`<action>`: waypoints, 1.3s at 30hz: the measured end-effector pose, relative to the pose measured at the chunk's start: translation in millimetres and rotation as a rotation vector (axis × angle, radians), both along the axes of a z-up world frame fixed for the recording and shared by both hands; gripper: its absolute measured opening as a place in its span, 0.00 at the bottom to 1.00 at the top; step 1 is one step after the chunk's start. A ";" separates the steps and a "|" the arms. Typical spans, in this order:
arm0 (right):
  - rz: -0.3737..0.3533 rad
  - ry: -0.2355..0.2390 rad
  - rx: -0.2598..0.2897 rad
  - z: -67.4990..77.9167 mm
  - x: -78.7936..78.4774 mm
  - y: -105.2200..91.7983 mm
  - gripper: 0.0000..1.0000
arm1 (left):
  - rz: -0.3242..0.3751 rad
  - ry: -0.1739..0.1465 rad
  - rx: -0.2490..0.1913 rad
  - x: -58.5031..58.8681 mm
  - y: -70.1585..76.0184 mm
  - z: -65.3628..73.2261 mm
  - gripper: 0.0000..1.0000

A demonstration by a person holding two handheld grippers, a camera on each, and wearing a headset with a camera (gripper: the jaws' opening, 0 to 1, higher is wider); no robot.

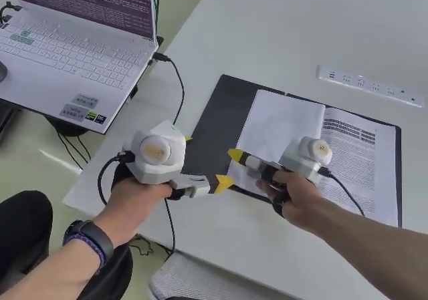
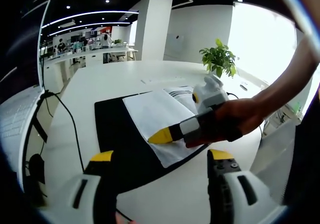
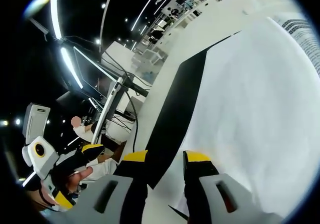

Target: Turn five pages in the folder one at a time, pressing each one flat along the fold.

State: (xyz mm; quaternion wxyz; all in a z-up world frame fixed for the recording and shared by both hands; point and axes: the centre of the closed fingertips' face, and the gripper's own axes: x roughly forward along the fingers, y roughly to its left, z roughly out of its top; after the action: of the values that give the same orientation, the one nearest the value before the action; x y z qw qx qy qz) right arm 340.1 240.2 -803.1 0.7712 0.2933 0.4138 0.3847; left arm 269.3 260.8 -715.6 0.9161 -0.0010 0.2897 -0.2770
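A black folder [image 1: 214,123] lies open on the white table [image 1: 281,26]. A blank white page [image 1: 284,123] lies across its middle, beside a printed page [image 1: 361,160] on the right. My right gripper [image 1: 235,156] hovers over the blank page's left edge near the lower corner. In the right gripper view its jaws [image 3: 166,156] stand a little apart, astride that edge, with folder [image 3: 175,109] and page [image 3: 250,109] beneath. My left gripper [image 1: 206,161] is wide open over the folder's near left corner, holding nothing. The left gripper view shows its jaws [image 2: 161,155] facing the right gripper [image 2: 160,135].
A white laptop [image 1: 73,46] sits on a separate desk at the left, with a black cable [image 1: 179,79] trailing toward the folder. A white power strip [image 1: 371,86] lies at the back right. The table's near edge runs just below the folder.
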 end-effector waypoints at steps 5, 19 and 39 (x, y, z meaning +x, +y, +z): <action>-0.002 0.001 0.039 11.2 0.8 -8.6 0.32 | -0.020 0.005 0.003 10.7 -7.4 -6.7 0.68; -0.085 -0.095 0.076 49.6 35.1 -64.8 0.27 | -0.091 -0.004 0.030 42.7 -30.1 -20.5 0.47; -0.185 -0.098 0.047 43.4 46.0 -133.8 0.25 | -0.157 0.060 0.095 46.9 -49.6 -73.9 0.14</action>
State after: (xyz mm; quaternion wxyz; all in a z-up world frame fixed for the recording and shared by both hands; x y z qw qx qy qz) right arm 386.1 106.4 -759.7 0.8156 0.3290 0.3378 0.3355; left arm 316.3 211.2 -789.5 0.8816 0.0567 0.3291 -0.3337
